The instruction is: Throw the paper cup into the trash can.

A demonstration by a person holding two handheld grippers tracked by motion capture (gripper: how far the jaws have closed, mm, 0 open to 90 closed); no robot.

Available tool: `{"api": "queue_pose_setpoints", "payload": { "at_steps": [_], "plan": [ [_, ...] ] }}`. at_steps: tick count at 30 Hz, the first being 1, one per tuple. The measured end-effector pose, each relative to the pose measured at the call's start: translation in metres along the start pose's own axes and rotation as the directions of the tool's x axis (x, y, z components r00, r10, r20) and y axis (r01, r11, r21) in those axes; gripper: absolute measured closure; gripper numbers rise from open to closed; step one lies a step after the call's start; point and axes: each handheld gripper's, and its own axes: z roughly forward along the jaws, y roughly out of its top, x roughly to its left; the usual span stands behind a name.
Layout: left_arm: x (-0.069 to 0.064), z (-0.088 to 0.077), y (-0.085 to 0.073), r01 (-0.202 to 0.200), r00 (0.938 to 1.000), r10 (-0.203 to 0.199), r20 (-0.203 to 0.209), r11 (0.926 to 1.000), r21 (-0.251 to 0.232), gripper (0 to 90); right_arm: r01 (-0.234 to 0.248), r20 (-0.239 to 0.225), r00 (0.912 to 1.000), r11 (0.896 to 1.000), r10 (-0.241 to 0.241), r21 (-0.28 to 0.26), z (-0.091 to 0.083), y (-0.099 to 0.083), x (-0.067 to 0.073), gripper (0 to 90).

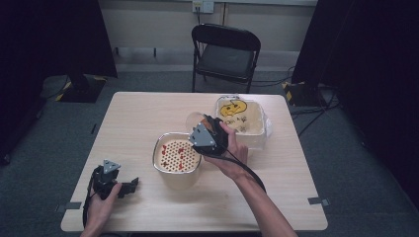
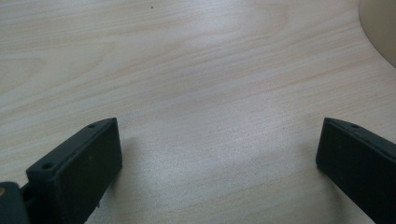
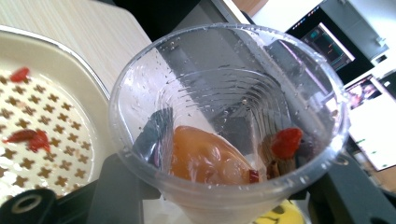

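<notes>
We see the right tongs (image 1: 198, 122) gripping a tilted clear cup (image 3: 229, 121) above the strainer bowl (image 1: 177, 157); the left tongs (image 1: 129, 186) rest wide apart on the worktop (image 1: 143, 118).

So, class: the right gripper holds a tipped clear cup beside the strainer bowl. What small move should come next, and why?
Probably tip the clear cup a little further over the strainer bowl. The right gripper holds it tilted, yet an amber lump and a red piece remain inside, while other red bits already lie on the perforated tray.
</notes>
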Motion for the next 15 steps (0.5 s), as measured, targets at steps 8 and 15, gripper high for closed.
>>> {"api": "queue_pose_setpoints", "payload": {
  "at_steps": [8, 15],
  "plan": [
    [0.000, 0.000, 0.000, 0.000, 1.0000, 0.000, 0.000, 1.0000, 0.000, 0.0, 0.157, 0.028, 0.9871, 0.987, -0.158, 0.035, 0.004, 0.010, 0.013, 47.9],
    [0.000, 0.000, 0.000, 0.001, 1.0000, -0.001, 0.000, 1.0000, 0.000, 0.0, 0.335, 0.044, 0.9395, 0.938, -0.340, 0.088, 0.007, 0.015, 0.024, 48.6]
  ]
}}
